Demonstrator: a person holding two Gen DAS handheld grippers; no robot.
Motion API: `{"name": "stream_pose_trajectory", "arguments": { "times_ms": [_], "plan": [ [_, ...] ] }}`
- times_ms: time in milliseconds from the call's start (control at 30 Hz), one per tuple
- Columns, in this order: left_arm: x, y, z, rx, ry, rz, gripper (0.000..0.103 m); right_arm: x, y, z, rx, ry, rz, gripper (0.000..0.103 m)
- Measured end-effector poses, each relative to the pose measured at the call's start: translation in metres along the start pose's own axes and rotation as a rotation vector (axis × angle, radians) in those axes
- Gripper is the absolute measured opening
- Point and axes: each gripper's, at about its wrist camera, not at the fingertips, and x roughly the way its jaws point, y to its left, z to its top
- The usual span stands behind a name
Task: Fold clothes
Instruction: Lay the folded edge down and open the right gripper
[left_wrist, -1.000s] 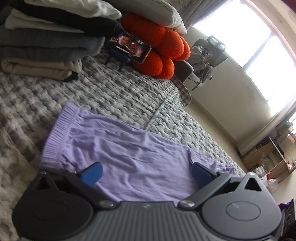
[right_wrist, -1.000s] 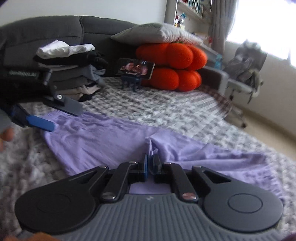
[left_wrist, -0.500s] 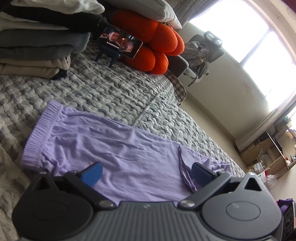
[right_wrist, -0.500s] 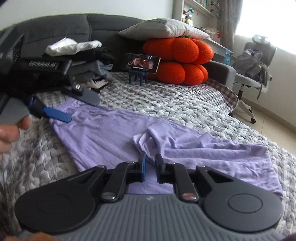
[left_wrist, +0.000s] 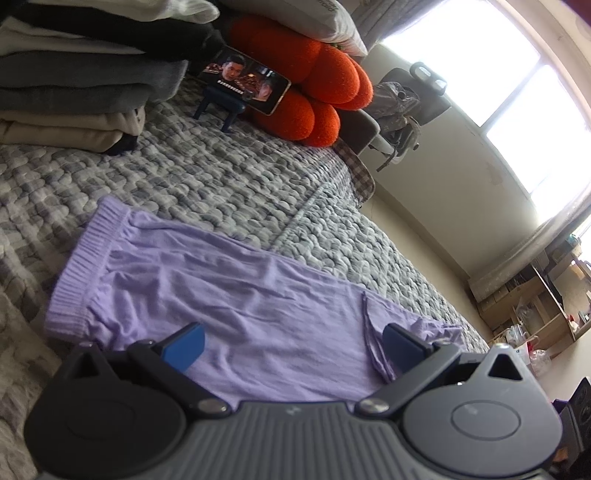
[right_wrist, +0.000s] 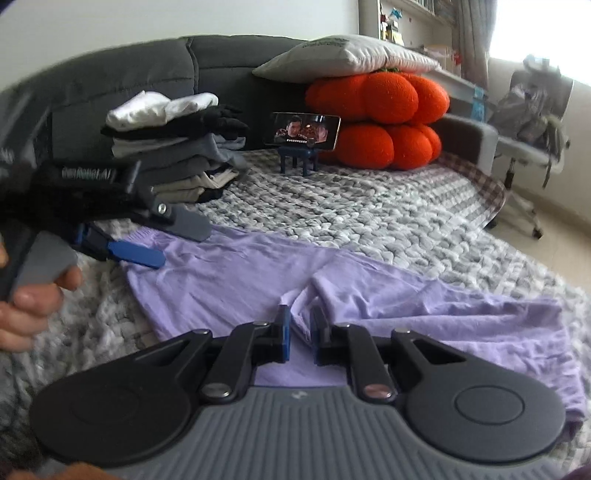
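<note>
Both my grippers sit over purple shorts (right_wrist: 258, 280) spread near the bed's (left_wrist: 258, 192) front edge: left gripper (left_wrist: 293, 343) spread wide, right gripper (right_wrist: 300, 332) slightly parted, fabric between unclear, near hem hidden.

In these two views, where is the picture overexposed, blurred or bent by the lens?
Left wrist view: the window is blown out white, and its frame curves from fisheye distortion. Right wrist view: the left gripper and the hand at the left edge are blurred, while the purple garment and phone stay fairly sharp.
</note>
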Motion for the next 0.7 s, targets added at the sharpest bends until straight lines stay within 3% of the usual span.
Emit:
{"name": "stream_pose_trajectory", "arguments": {
  "times_ms": [333, 467, 700],
  "plan": [
    [0.000, 0.004, 0.001, -0.009, 0.003, 0.003, 0.103, 0.021, -0.008, 0.005, 0.054, 0.056, 0.020, 0.016],
    [0.000, 0.006, 0.001, -0.012, 0.005, 0.006, 0.103, 0.019, -0.007, 0.003, 0.054, 0.044, 0.000, 0.002],
    [0.003, 0.005, 0.000, -0.010, 0.009, 0.009, 0.103, 0.010, 0.005, 0.002, 0.019, 0.016, 0.028, 0.002]
  ]
}}
